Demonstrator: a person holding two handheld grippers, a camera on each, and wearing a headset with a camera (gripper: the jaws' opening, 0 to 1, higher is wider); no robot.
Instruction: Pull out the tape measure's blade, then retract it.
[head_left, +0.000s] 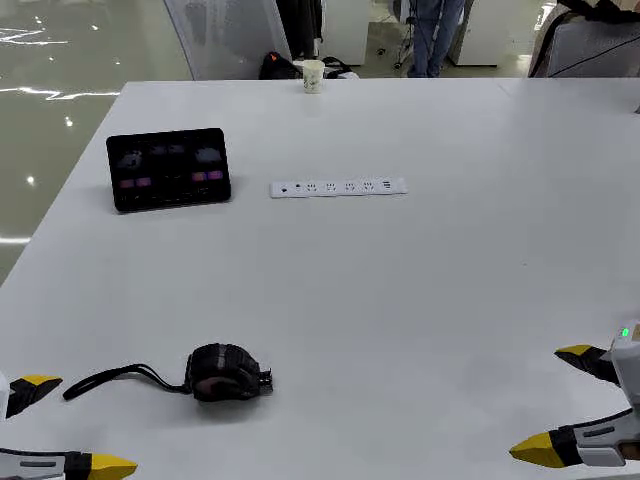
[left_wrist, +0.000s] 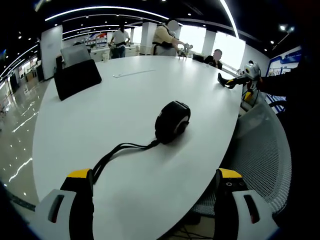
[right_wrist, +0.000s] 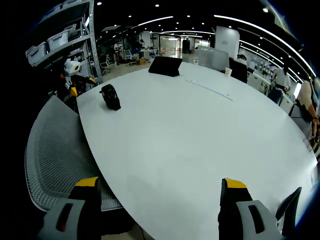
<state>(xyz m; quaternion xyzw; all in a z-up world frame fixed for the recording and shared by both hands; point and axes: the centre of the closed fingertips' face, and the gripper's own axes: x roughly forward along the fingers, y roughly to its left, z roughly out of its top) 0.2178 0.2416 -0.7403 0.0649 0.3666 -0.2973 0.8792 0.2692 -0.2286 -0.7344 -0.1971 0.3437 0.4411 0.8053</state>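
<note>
Both spread and edge-cropped, left hand-held gripper (head_left: 88, 422) and right hand-held gripper (head_left: 542, 401) flank the tape measure (head_left: 225, 372).

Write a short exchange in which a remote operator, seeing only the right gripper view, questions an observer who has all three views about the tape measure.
Operator: The tape measure looks tiny and far away from here. Is its blade out?
Observer: No. In the head view no blade extends from the case.
Operator: Is anything attached to it?
Observer: Yes. A black strap trails from the case across the table toward the left gripper, whose fingers are apart and touch nothing.
</note>
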